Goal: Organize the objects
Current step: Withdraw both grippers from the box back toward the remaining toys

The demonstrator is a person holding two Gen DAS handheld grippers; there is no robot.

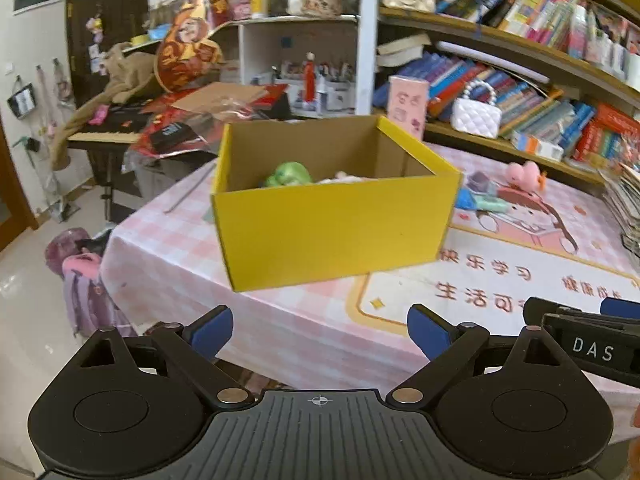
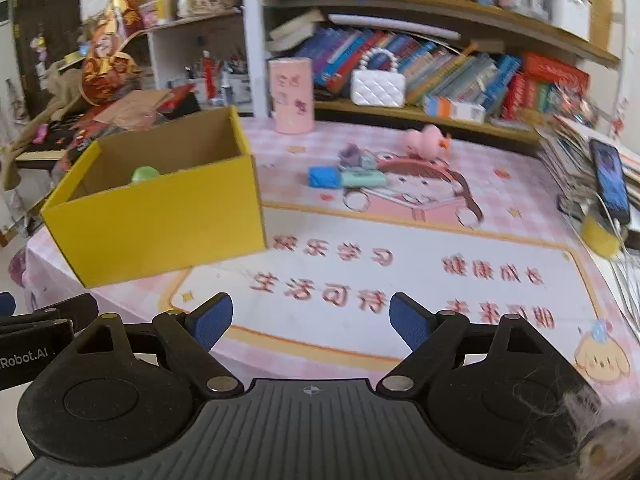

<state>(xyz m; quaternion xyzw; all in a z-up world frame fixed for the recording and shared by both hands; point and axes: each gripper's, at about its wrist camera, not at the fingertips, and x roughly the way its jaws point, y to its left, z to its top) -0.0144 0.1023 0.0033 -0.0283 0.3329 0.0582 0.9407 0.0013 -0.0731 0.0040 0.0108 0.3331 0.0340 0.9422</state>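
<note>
Bookshelves (image 2: pixel 440 68) crammed with colourful books back a table under a pink checked cloth (image 2: pixel 520 184) printed with a cartoon girl and rows of Chinese characters, which read mirrored or upside down from both cameras and are too blurred to transcribe. On the left part of the cloth stands an open yellow cardboard box (image 1: pixel 332 228), and inside it a green toy (image 1: pixel 289 174) and something pale beside it are partly visible over the rim. Well apart from the box, further back on the cloth, lie the things not yet sorted: a blue block (image 2: pixel 325 177), a mint-green piece (image 2: pixel 366 179) touching it, a small purple item (image 2: pixel 350 155) and a pink toy (image 2: pixel 426 142). The left gripper (image 1: pixel 320 330) hangs before the near wall of the box with its jaws spread wide and nothing between them; the right gripper (image 2: pixel 311 322) is over the bare printed centre of the cloth, its jaws likewise apart and empty. The step in hand looks like the gap between two placements. The next move would call for the right gripper to reach forward to the cluster and close on a single piece without dragging its neighbours. Readable lettering is sparse: "DAS" on the neighbouring gripper in the left view, "Robot.AI" in the right.
</note>
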